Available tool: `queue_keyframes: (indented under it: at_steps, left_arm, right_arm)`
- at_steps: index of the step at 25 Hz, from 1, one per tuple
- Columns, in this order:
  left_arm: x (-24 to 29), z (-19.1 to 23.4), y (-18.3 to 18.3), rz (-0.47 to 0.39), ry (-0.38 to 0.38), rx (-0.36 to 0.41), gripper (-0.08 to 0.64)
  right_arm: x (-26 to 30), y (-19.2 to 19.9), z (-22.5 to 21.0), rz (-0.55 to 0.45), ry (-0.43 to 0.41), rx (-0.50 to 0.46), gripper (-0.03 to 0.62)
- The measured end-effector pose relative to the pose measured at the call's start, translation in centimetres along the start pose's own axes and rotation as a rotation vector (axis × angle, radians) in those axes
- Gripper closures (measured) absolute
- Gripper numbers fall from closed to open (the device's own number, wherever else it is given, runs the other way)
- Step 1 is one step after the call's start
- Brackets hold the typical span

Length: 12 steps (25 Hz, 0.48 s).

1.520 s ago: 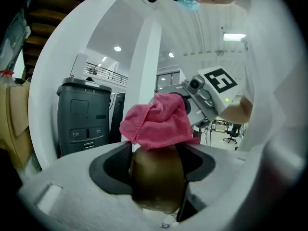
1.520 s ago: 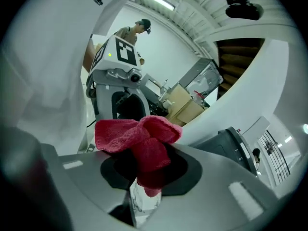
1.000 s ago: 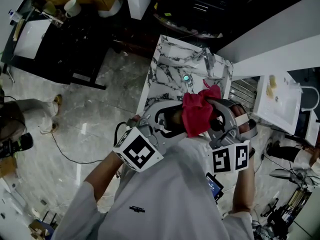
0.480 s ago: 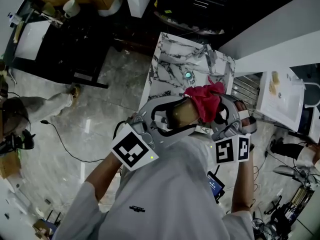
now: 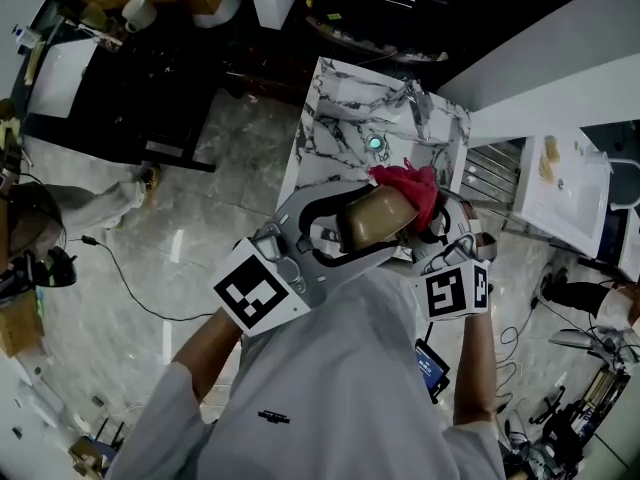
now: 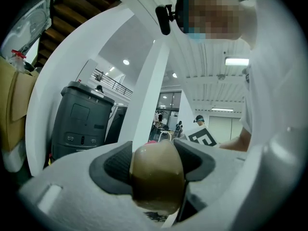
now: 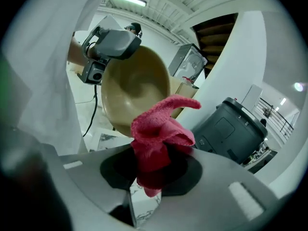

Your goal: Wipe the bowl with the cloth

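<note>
Two grippers meet in the air above the marble desk (image 5: 330, 138), and the cloth's place on the bowl is what has changed. A second ago the red cloth (image 5: 408, 182) hung across the bowl (image 5: 375, 218) and hid most of it. Half a second ago it had slid up and to the right. Now it sits bunched at the bowl's far rim, and most of the tan bowl is uncovered.

The left gripper (image 5: 338, 236) has kept its hold: its fingers are clamped on the bowl's rim, one on each side of the wall. The bowl is tilted, with its hollow turned toward the right gripper (image 5: 436, 224). That gripper's fingers are closed on the lower fold of the cloth, and the loose end sticks up in front of the bowl's near edge. I cannot tell whether the cloth touches the bowl at this instant.

This looks like the end of one wiping stroke across the bowl. The task seems well under way, but a further pass would call for bringing the cloth back into the hollow or turning the bowl.
</note>
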<state>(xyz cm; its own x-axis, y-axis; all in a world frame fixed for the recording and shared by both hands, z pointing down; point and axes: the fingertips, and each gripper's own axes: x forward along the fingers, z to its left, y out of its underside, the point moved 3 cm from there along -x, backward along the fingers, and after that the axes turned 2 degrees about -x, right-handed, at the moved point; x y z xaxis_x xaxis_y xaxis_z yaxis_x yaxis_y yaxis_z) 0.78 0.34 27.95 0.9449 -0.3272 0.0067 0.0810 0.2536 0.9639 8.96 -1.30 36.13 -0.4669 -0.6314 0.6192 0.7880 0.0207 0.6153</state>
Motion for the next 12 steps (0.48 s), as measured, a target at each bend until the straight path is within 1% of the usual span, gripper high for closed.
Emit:
queue_keyframes:
  at_steps: [3, 6, 10, 12]
  left_arm:
    - [0.2, 0.2, -0.8, -0.045, -0.013, -0.024, 0.284]
    - [0.3, 0.5, -1.3, -0.094, -0.029, -0.055, 0.284]
    - [0.0, 0.9, -1.9, -0.148, -0.045, -0.092, 0.284]
    - [0.1, 1.0, -2.1, -0.164, -0.050, -0.097, 0.284]
  right_arm:
    - [0.2, -0.3, -0.1, -0.066, 0.005, 0.104, 0.491]
    - [0.4, -0.6, 0.1, -0.142, -0.011, 0.200, 0.491]
    - [0.8, -1.3, 0.6, -0.277, -0.033, 0.347, 0.491]
    - [0.9, -1.5, 1.0, -0.326, -0.042, 0.417, 0.491]
